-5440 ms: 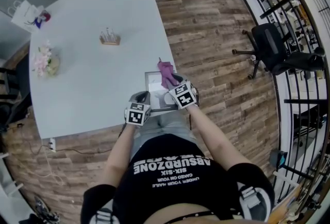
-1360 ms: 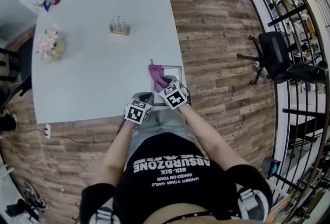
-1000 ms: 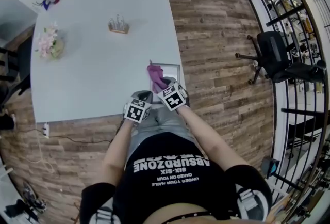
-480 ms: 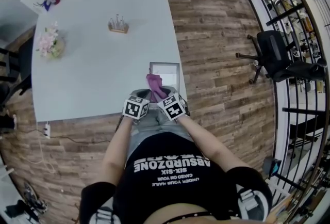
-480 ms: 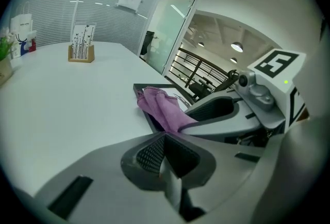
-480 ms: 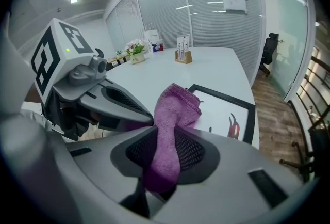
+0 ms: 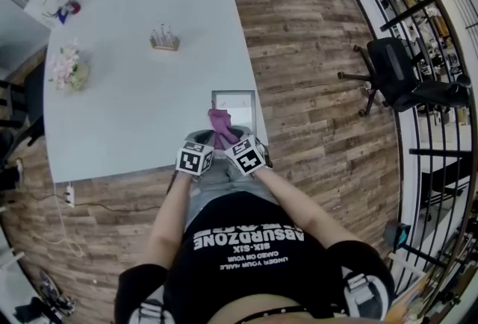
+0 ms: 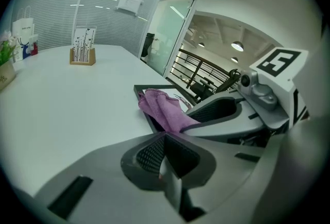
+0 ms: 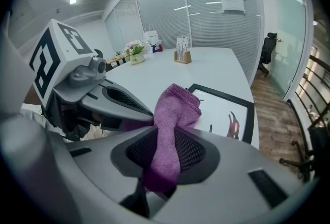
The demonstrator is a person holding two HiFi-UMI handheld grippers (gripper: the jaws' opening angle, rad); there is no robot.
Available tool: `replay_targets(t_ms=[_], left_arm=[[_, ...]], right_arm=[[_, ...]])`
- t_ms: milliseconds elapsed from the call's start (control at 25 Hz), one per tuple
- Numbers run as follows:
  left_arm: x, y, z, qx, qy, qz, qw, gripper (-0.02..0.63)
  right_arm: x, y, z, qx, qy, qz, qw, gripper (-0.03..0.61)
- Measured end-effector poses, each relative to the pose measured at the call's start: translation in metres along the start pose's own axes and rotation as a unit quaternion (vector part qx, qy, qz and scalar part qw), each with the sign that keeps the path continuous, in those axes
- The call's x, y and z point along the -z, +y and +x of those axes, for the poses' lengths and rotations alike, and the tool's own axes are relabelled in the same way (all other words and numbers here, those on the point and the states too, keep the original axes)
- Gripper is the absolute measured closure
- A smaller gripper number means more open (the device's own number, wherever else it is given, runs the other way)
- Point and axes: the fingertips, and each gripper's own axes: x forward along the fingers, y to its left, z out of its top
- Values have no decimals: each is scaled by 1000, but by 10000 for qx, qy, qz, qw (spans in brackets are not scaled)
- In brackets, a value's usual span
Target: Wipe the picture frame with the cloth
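Purple cloth (image 9: 172, 109) is clamped in the right gripper (image 9: 165, 161). Its jaws are narrowed onto the lower part of the fabric, and the free end stands up ahead of them and folds over toward the picture frame (image 9: 216, 107).

The frame lies flat on the white table (image 7: 127, 106), directly in front of this gripper, with its near edge just beyond the jaw tips. The cloth reaches only over the frame's near left part. The glass, with a small red print, lies bare further out and to the right.

A second or so ago the cloth sat further out, over the far left of the frame. Since then the right gripper has drawn back toward the person, dragging the cloth down the left side to the near end. That looks like one wiping stroke just finishing. The right side of the glass appears not yet covered in this pass, so the wiping is probably partway through and a new stroke further right seems due.

The left gripper (image 8: 165, 145) has its jaws together with nothing visible between them. It sits just left of the right one, and the frame's near left corner is close ahead of its tips. Whether it touches the frame I cannot tell.
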Motion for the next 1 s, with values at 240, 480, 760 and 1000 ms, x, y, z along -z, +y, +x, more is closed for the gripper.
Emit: replay_targets(t_ms=[240,480,760,1000], left_arm=[[-1,-2,0,-143,26,323,9994,598],[0,-2,1,-154,2,295,9994,598],[-1,-4,0,-178,-9,269,9995,598],[-2,-3,-1,-191,-32,225,9996,598]], right_arm=[[0,-1,-2,-85,2,-119,9999,463],[7,-9,-10,-79,59,-140,9999,463],[26,-37,-31,143,42,-28,9999,463],[33,-55,-46,66,-201,131,9997,463]])
